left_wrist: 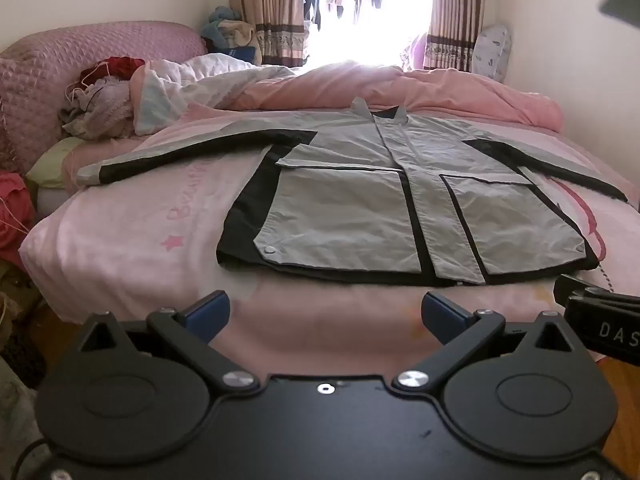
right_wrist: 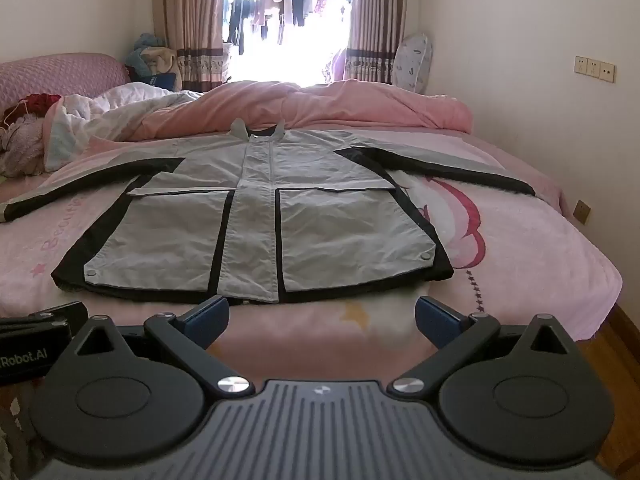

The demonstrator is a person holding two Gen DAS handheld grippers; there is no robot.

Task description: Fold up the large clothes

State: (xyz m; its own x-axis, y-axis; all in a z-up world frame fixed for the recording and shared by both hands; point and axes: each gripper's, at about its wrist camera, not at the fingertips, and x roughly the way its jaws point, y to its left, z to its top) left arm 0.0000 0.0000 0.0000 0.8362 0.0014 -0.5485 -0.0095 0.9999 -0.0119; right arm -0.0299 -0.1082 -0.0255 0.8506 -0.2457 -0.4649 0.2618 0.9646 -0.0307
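Jacket (left_wrist: 400, 200), grey with black trim, lay flat front-up across the middle of the left wrist frame, both sleeves spread out to the sides, hem nearest the camera; laid out that way, probably so folding could start from a sleeve or side. Left gripper (left_wrist: 326, 316) sat at the bottom centre, blue-padded jaws spread wide, nothing between them, just short of the hem. Right gripper's body poked in at the lower right edge. Bed (left_wrist: 120, 232) had a pink printed sheet, a pink duvet (left_wrist: 400, 88) bunched behind the collar, and a clothes pile (left_wrist: 100, 96) at upper left by the quilted headboard.

Right wrist view: jacket (right_wrist: 256, 224) filled the centre, collar toward the top, hem at the near bed edge. Right gripper (right_wrist: 322, 318) at bottom centre, jaws also wide apart and empty, not touching cloth. Bright window (right_wrist: 288, 20) with curtains at top centre, wall sockets (right_wrist: 595, 69) at right, wood floor at lower right. No fold made yet.
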